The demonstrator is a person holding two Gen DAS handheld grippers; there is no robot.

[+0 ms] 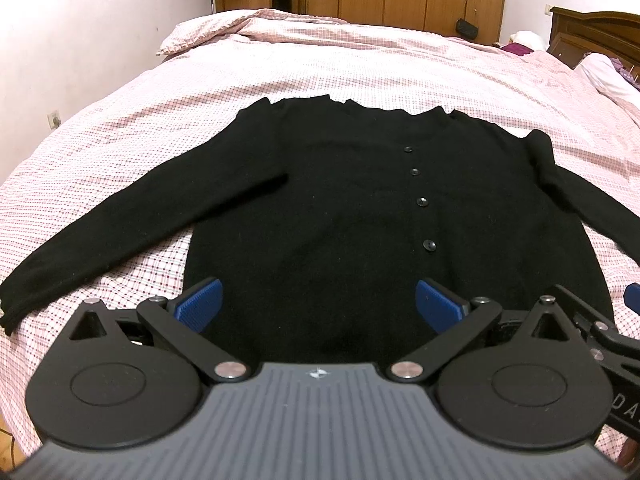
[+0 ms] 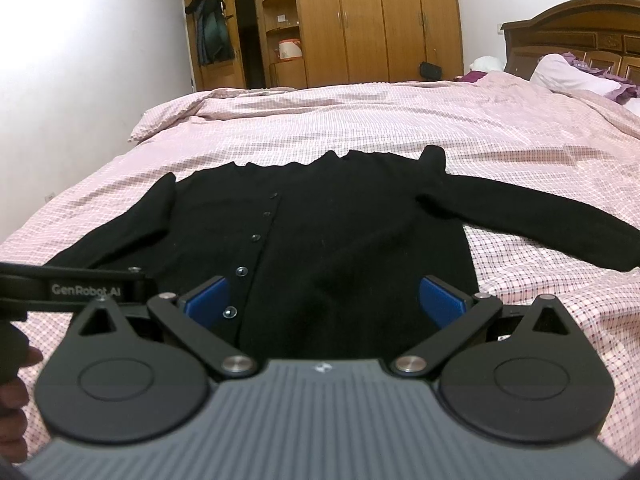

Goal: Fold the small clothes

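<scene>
Black buttoned cardigan lies flat on the pink checked bed, sleeves spread, just ahead of both claws. Left claw and right claw gape wide over its hem, gripping nothing.

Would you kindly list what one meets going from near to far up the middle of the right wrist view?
Right gripper, open → black cardigan, lying flat with its buttons done up → pink checked bedspread → wooden wardrobe against the far wall.
</scene>
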